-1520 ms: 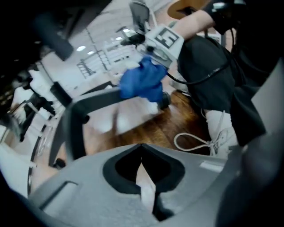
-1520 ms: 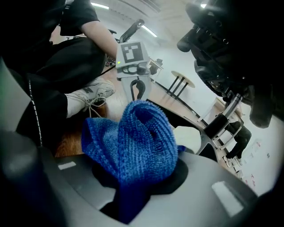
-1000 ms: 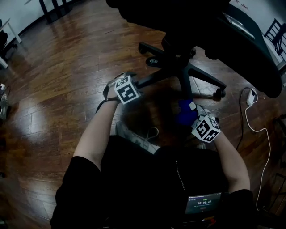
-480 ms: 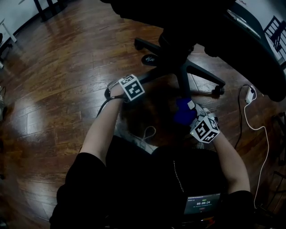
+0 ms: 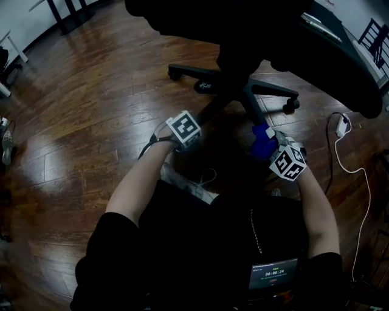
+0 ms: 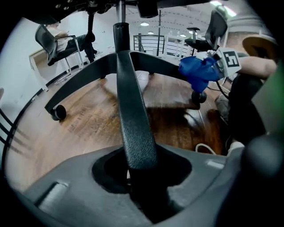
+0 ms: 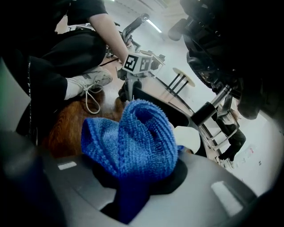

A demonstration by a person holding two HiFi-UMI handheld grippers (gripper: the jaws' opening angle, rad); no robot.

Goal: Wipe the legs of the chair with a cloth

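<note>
The black chair base spreads its legs over the wood floor. My left gripper is shut on the near leg, which runs from the hub straight down between its jaws. Those jaws came in from wide and have just eased open a little, with the leg still between them. In the head view, the left gripper's marker cube sits over that leg. My right gripper is shut on a bunched blue cloth. The cloth rests against the outer end of another leg, just above its castor.
A white cable with a plug lies on the floor at the right. The person's shoe with white laces is just below the left gripper. The chair seat overhangs the base. Dark furniture legs stand at the far left.
The left gripper has dropped toward the near leg and closed from wide open onto it. The right gripper has carried the cloth outward along its leg. The chair base looks turned.
</note>
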